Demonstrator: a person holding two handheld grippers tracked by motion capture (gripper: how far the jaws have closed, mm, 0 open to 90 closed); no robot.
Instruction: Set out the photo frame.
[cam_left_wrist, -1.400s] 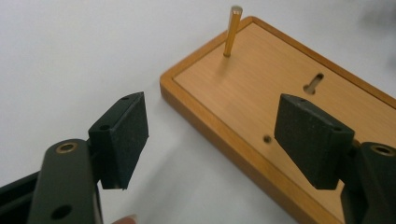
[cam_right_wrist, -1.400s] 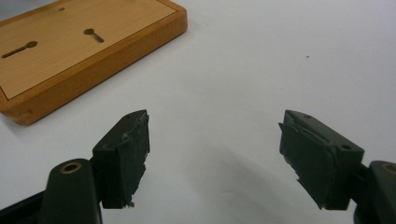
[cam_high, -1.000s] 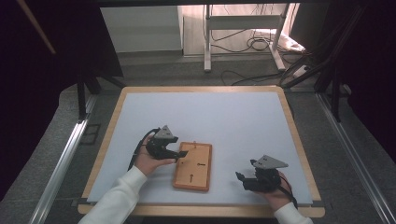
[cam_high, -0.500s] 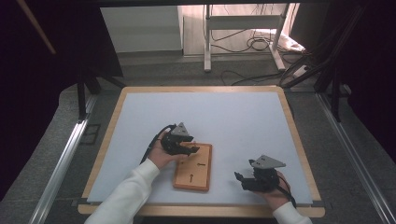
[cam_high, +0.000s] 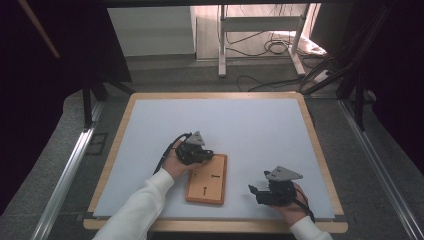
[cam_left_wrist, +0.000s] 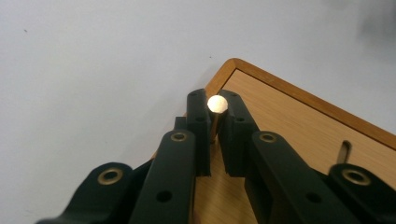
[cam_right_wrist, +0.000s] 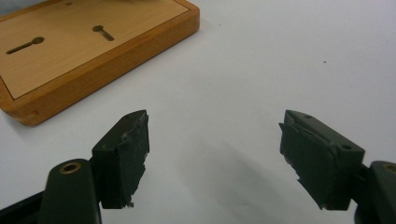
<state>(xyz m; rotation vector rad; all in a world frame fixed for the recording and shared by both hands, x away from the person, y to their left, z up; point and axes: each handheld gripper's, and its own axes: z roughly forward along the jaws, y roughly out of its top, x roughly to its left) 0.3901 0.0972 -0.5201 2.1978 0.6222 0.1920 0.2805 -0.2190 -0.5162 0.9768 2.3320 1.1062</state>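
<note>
Left gripper (cam_high: 204, 156) sits at the wooden board's (cam_high: 207, 181) far left corner on the white table (cam_high: 250, 125) from above, while its own view shows jaws, just closing, pinching a brass pin (cam_left_wrist: 217, 104), and the right gripper (cam_right_wrist: 215, 158) stands spread, empty, near that board (cam_right_wrist: 93, 51).

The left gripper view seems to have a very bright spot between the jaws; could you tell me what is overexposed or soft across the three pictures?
Left gripper view: the peg's round tip is blown out white. Right gripper view: sharp, evenly lit. High view: glare on the floor beyond the table, dark sides.
</note>
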